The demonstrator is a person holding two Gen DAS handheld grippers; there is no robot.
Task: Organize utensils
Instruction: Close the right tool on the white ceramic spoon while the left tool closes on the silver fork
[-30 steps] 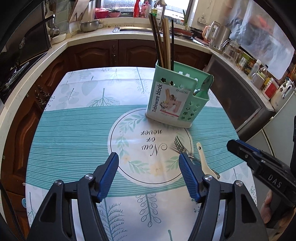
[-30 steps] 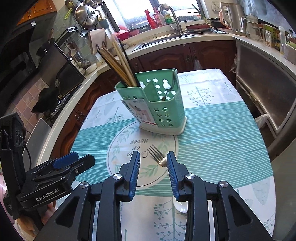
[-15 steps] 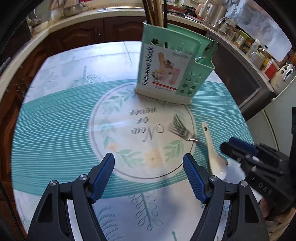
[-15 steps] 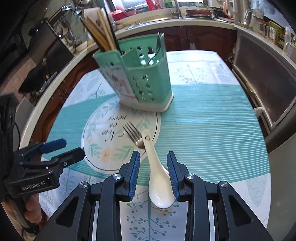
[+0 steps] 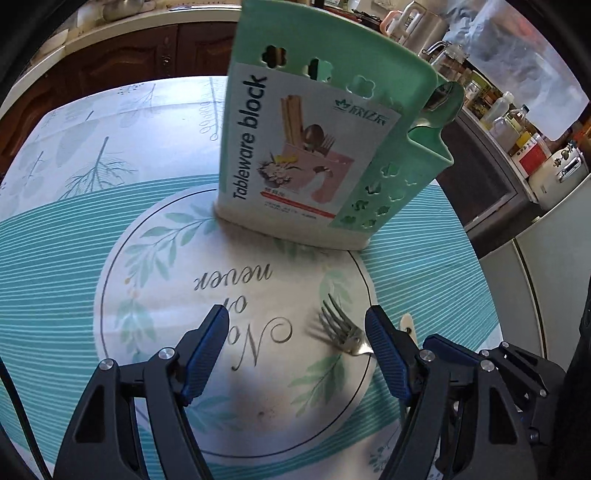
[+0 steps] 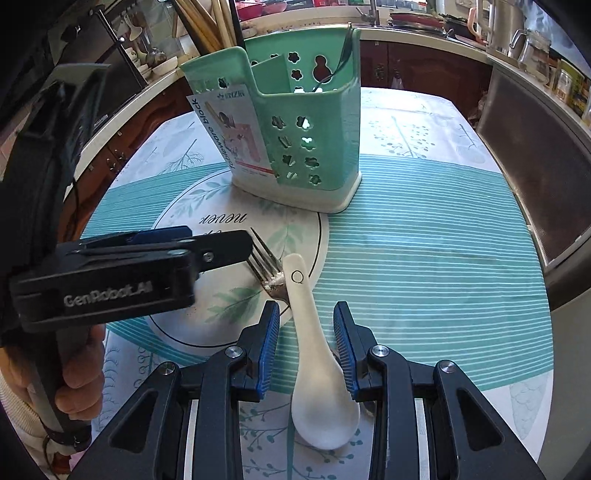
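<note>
White ceramic soup spoon (image 6: 317, 354) flat on the worktop (image 6: 424, 266), bowl toward the camera, handle pointing away toward the mint-green perforated plastic cutlery caddy (image 6: 295, 136). Handle tip just beside, perhaps touching, the tines of a silver metal fork (image 6: 267, 269) lying at a slant to its left. Right gripper (image 6: 306, 347) low over the spoon, blue-padded jaws partly spread, straddling the spoon's neck; a sliver of cloth visible on each side, pads not pressing. Left gripper (image 5: 297, 343) over the printed circle of the cloth, jaws spread wide with nothing between them but bare tablecloth; fork head (image 5: 340, 328) just inside its right finger, spoon handle tip (image 5: 406, 323) peeking beyond that finger. Seen from the right wrist, the left gripper's black body (image 6: 122, 269) close on the left, held by a hand (image 6: 79, 376), its tip overlapping the fork tines. Little free room between the two tools. Caddy upright near the middle of the worktop, well apart from the spoon, wooden chopsticks (image 6: 207, 22) in its rear compartment, one metal utensil (image 6: 343, 51) in the front one. Open striped cloth to the right of the spoon up to the worktop's curved right edge (image 6: 532, 236); beyond it, dark cabinets and kitchen counter (image 6: 424, 40).
</note>
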